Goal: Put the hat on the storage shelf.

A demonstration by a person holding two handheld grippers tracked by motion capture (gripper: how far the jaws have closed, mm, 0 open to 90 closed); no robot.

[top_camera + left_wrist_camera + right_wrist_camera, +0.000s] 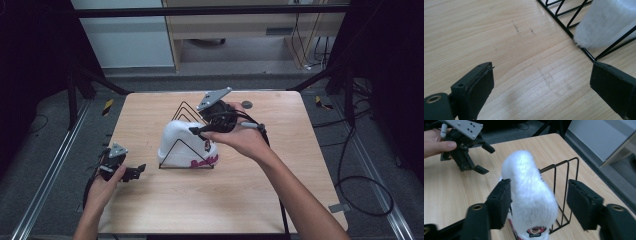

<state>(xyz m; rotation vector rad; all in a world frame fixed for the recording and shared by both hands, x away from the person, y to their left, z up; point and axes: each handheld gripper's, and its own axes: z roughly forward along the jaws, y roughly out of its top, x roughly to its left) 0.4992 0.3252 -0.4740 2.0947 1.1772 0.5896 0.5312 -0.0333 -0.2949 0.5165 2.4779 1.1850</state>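
A white fluffy hat (177, 142) with pink lettering stands in the front slot of a black wire rack (182, 107) at mid table. In the right gripper view the hat (524, 170) rises between the jaws of my right gripper (540, 195), which is open and straddles its top; the rack (566, 177) stands behind. From above, that gripper (199, 127) hovers over the hat's right side. My left gripper (136, 172) rests low on the table's left and is open, holding nothing. Its own view shows the gripper (541, 80) above bare wood, with the hat (604, 22) and rack (564, 23) ahead.
The wooden table (300, 150) has a small grey disc (247, 105) near its back edge. Black frame struts flank the table, and cables (360, 185) lie on the floor at the right. The left gripper (486, 158) and a hand appear beyond the hat.
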